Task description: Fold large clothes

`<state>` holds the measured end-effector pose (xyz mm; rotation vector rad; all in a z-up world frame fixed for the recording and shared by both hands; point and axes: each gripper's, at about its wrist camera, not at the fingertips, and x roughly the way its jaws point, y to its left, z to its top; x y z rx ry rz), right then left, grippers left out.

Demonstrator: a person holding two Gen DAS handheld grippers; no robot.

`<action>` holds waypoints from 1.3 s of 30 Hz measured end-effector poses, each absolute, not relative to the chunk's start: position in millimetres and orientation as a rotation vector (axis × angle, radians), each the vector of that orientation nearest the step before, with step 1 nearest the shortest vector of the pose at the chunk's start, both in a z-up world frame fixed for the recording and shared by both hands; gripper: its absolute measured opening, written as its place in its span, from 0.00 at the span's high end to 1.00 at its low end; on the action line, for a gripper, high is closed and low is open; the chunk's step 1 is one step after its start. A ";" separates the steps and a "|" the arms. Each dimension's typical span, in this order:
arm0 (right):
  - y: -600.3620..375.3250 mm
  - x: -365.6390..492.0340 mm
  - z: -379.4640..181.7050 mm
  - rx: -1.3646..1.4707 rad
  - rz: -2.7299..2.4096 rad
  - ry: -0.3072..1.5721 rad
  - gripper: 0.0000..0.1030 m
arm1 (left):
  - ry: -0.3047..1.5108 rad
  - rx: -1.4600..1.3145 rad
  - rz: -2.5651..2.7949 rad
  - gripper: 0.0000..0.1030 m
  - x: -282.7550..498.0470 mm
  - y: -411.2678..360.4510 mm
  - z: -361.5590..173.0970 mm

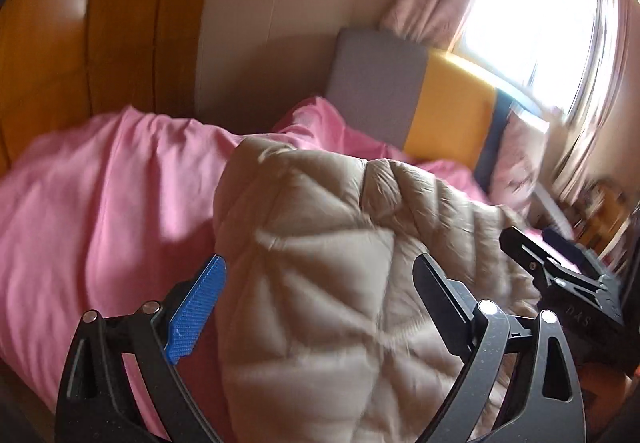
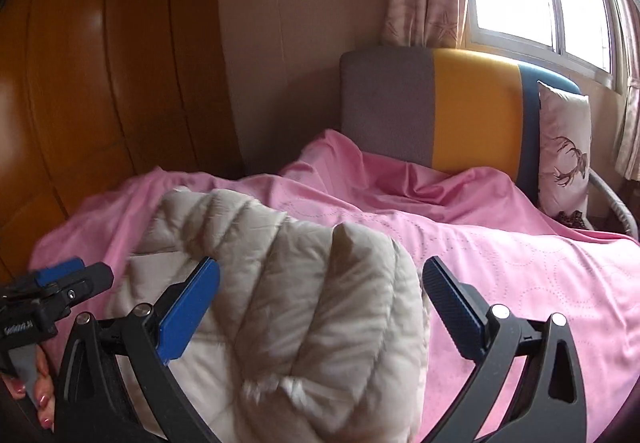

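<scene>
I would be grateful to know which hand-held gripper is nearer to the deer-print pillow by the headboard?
Right. The right hand-held gripper is on the side of the puffy jacket nearer the deer-print pillow; the left hand-held gripper sits beyond the jacket's far side, farther away.

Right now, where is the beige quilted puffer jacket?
The beige quilted puffer jacket lies bunched on the pink bedsheet, directly ahead of both open grippers, on the bed's wardrobe side in the right wrist view.

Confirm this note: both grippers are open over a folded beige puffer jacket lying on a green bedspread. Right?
Not quite. The bedspread is pink, not green, as the right wrist view shows. The rest holds: the left gripper and right gripper are open over the folded beige puffer jacket.
</scene>
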<state>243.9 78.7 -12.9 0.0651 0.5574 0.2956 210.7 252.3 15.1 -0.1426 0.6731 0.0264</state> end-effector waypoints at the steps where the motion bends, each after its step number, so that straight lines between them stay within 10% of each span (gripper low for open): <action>1: 84.4 255.2 -15.5 0.071 0.281 0.575 0.02 | 0.698 -0.112 0.028 0.09 226.7 246.7 11.1; 17: 20.8 325.4 -89.4 0.192 0.165 0.796 0.02 | 0.824 0.084 0.101 0.03 312.7 203.5 -65.9; 39: 24.0 124.1 -47.0 -0.016 0.180 0.647 0.02 | 0.738 -0.058 0.194 0.03 123.7 204.9 -27.7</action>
